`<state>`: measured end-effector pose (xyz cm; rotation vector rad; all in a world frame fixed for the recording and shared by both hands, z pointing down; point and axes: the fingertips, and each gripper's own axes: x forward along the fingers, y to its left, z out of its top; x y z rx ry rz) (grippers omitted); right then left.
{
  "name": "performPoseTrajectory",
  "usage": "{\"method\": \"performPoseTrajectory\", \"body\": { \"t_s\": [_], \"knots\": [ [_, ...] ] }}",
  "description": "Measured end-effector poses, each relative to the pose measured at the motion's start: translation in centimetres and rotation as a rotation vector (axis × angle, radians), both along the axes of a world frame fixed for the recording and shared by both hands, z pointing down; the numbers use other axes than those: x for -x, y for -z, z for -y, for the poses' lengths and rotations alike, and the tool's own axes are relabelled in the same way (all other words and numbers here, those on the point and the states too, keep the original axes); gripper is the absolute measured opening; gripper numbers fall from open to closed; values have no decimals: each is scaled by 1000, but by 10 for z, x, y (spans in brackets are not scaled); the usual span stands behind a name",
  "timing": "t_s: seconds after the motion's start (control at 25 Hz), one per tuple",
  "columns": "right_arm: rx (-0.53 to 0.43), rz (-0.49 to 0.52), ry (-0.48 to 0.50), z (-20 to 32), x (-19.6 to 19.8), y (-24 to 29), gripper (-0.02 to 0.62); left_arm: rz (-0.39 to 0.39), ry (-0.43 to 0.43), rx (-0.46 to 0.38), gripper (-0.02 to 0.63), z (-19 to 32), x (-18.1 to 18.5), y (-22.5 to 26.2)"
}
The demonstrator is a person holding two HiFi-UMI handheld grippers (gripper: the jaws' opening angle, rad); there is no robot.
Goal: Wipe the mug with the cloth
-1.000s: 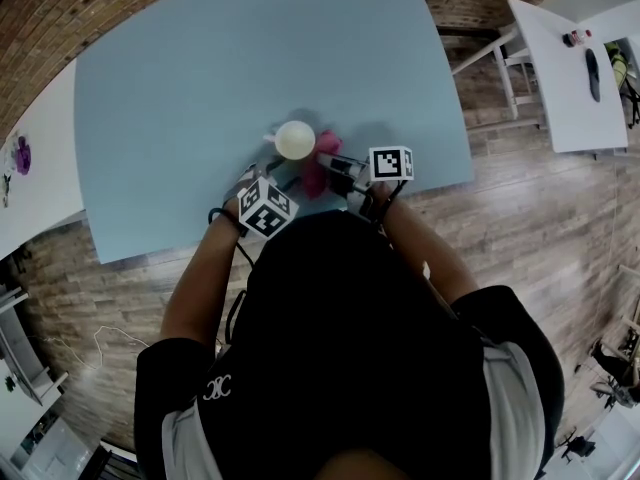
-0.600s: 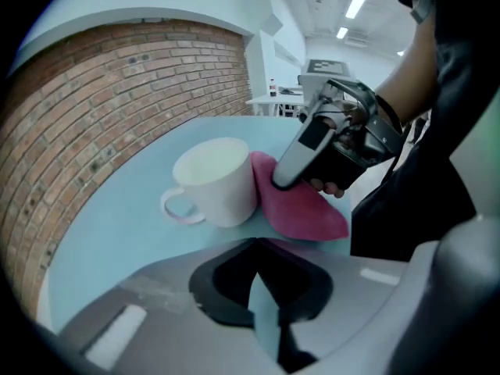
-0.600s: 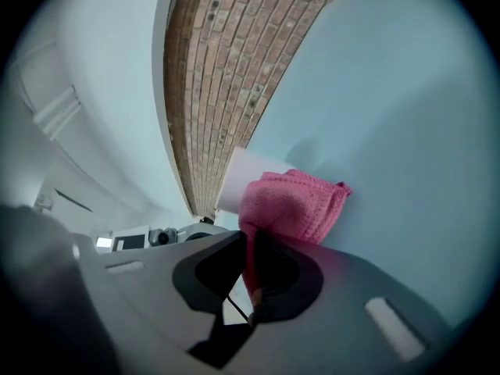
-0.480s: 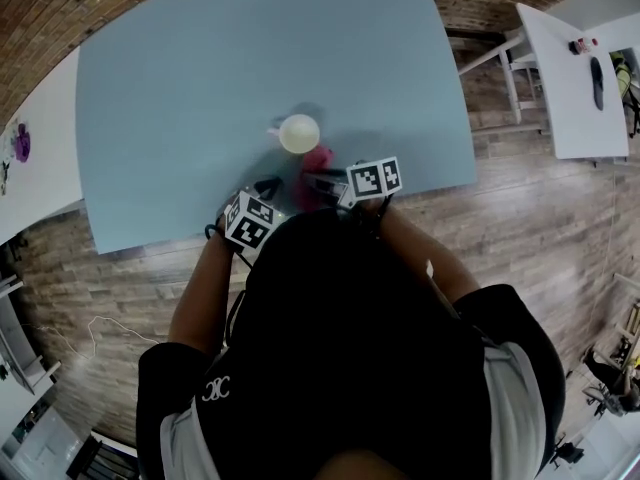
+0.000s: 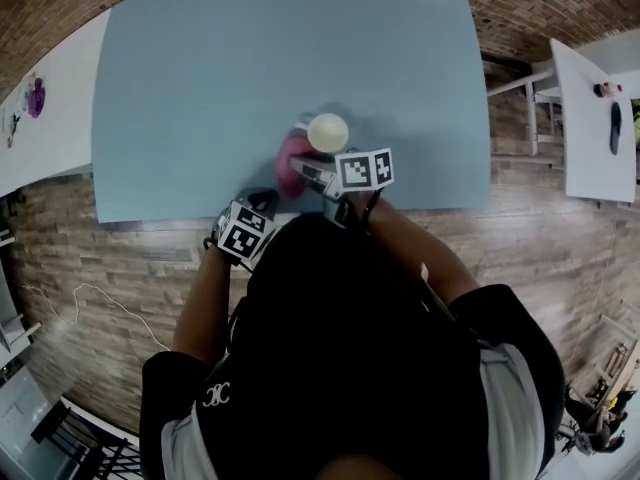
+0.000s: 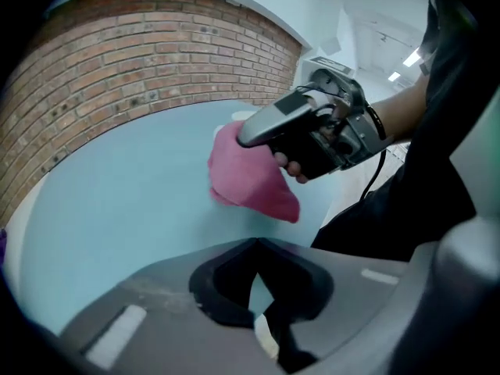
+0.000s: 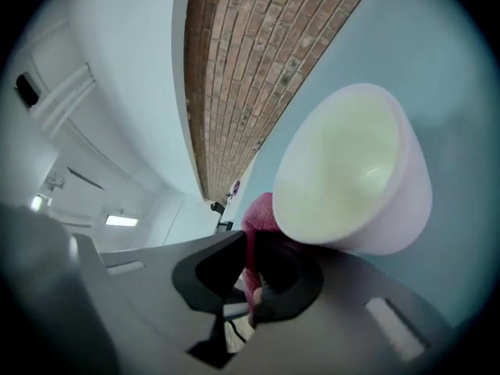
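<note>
A cream mug (image 5: 327, 131) stands upright on the light blue table (image 5: 200, 78) close to its near edge. In the right gripper view the mug (image 7: 351, 178) fills the picture just beyond the jaws, its mouth showing. My right gripper (image 5: 301, 172) is shut on the pink cloth (image 5: 292, 161), which hangs at the mug's left and near side; whether it touches the wall I cannot tell. A pink fold (image 7: 256, 217) sits pinched between my right gripper (image 7: 248, 244) jaws. My left gripper (image 5: 264, 200) is shut and empty, apart from the mug, and its view shows the cloth (image 6: 250, 182).
The table's near edge (image 5: 170, 216) runs just below the grippers. A white table (image 5: 40, 128) stands at the left and another (image 5: 590, 128) at the right with small items on it. Wooden floor lies around them. A brick wall (image 6: 141, 69) rises beyond the table.
The right gripper has carried the cloth from the mug's right side round its near side to the left. The left gripper has drawn back toward the table's near edge.
</note>
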<state>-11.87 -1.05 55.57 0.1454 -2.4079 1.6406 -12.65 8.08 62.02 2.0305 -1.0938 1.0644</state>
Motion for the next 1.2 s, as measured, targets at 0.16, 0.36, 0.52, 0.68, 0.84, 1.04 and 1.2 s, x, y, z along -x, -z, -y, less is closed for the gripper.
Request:
{"method": "performPoseTrajectory", "body": {
  "t_s": [0.16,0.36,0.52,0.68,0.84,1.04,1.2],
  "knots": [
    [38,-48,-139,17,0,-10,37,-1,-13,-5,1,-5,-9,3],
    [59,-42,-182,16,-10,-6,37,-7,-20,-15,1,-1,-8,5],
    [62,-40,-194,8,-31,-5,37,-16,-18,-32,2,8,-8,5],
    [62,-46,-225,9,-59,-6,37,-12,-41,-56,1,21,-14,8],
    [68,-59,-233,10,-87,-9,37,-11,-64,-81,1,31,-25,10],
    [56,-80,-242,16,-120,-10,37,-5,-63,-78,1,33,-29,12],
    [26,-87,-255,30,-140,-4,37,-12,-47,-88,1,35,-31,15]
  ]
}}
